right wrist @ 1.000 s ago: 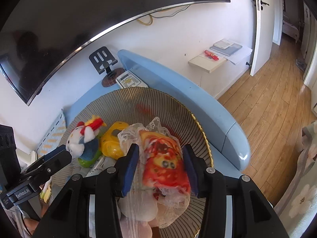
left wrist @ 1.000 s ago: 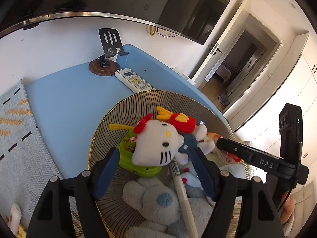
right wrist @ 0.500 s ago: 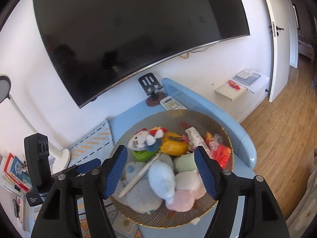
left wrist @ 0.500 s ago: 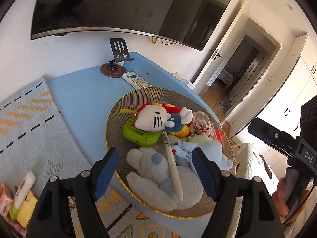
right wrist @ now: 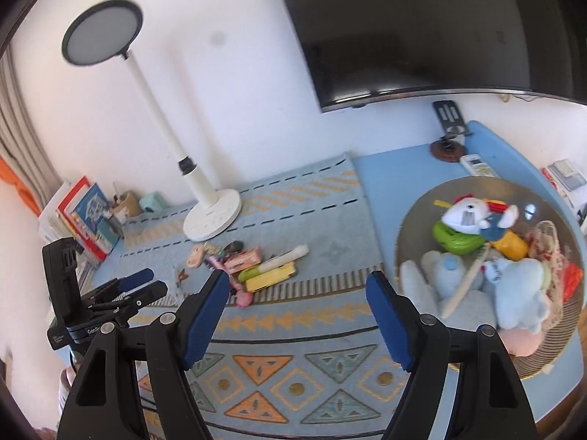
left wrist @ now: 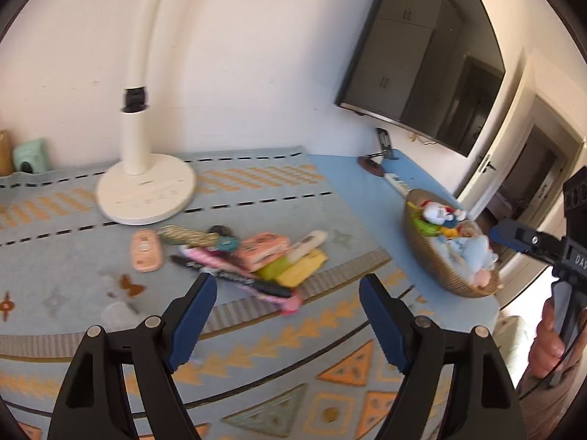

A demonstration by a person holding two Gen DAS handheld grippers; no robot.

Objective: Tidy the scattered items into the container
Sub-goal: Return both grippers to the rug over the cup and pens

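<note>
A round woven basket (right wrist: 414, 227) holds several plush toys, a green toy and a red packet; it also shows as the basket (left wrist: 433, 267) at the right. A pile of scattered items (left wrist: 256, 256) lies on the patterned rug: a pink case (left wrist: 146, 249), a pink box (left wrist: 260, 247), a white tube (left wrist: 306, 245), a yellow box (left wrist: 301, 269) and a black marker (left wrist: 234, 275). My left gripper (left wrist: 288, 304) hovers open just in front of the pile. My right gripper (right wrist: 295, 286) is open and empty above the rug, between the pile (right wrist: 253, 264) and the basket.
A white lamp base (left wrist: 146, 190) stands behind the pile. Books (right wrist: 84, 212) and small jars line the left wall. A remote (right wrist: 477, 163) and a phone stand (right wrist: 449, 117) sit on the blue table behind the basket. A hand (left wrist: 550, 344) holds the right gripper.
Both grippers let go of their toys in the basket, opened, drew back and swung left. The views now face the pile on the rug.
</note>
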